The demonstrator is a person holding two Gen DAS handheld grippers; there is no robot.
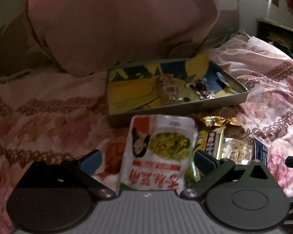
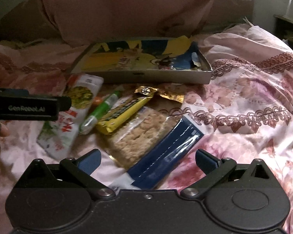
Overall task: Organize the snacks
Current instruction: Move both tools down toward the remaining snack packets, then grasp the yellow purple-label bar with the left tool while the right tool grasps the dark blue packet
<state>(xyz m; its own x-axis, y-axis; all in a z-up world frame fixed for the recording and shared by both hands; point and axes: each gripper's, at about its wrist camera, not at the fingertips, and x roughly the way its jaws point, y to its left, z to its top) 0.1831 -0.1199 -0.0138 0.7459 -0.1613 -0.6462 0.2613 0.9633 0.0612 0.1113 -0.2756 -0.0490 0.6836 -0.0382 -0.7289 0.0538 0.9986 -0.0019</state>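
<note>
Near the shallow box on the pink bedspread, the left gripper spreads its tongs around a white packet, while the right gripper gapes over a blue packet.

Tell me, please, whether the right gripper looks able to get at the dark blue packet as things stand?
Probably yes. The right gripper is open, and the dark blue packet lies on top between its fingers with nothing over it. It rests partly on the clear pack of crisp cakes, so that might shift.
</note>
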